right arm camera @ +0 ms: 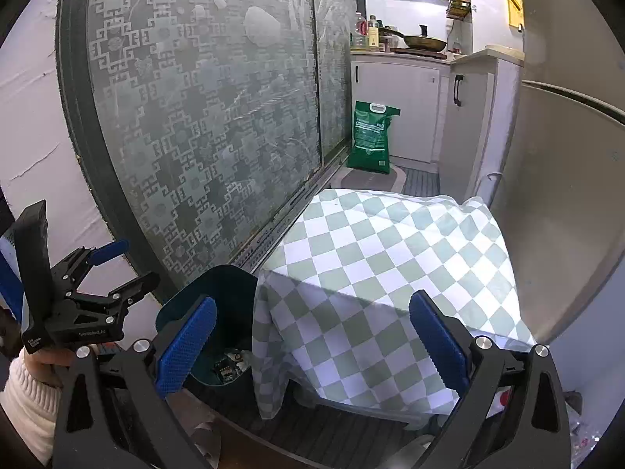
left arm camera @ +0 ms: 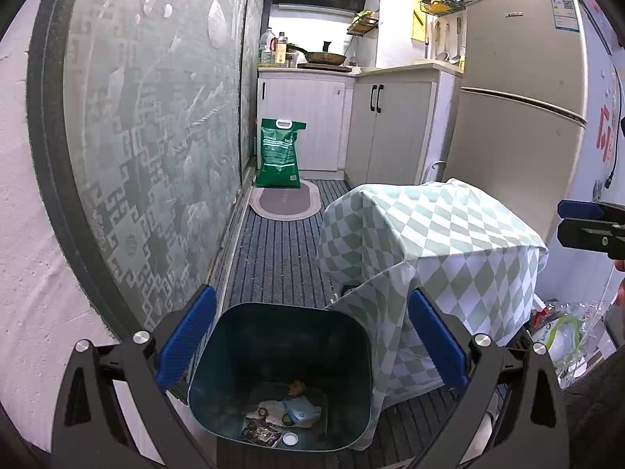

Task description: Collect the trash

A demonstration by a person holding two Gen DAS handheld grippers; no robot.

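Note:
A dark teal trash bin (left arm camera: 279, 351) stands on the floor by the sliding glass door. On its bottom lies trash (left arm camera: 281, 414): wrappers, a pale blue crumpled item and a white cap. My left gripper (left arm camera: 312, 336) hovers over the bin's mouth, open, with nothing between its blue pads. My right gripper (right arm camera: 312, 344) is open and empty above the checked cloth, with the bin (right arm camera: 218, 312) to its lower left. The left gripper (right arm camera: 133, 264) shows at the left of the right wrist view, held by a hand in a white sleeve. The right gripper (left arm camera: 586, 222) pokes in at the left wrist view's right edge.
A low table under a green-and-white checked cloth (left arm camera: 429, 234) stands right of the bin. A fridge (left arm camera: 519, 109) rises behind it. A clear plastic bag of items (left arm camera: 562, 332) lies at the right. A green sack (left arm camera: 279, 152) leans against the white cabinets (left arm camera: 390, 129).

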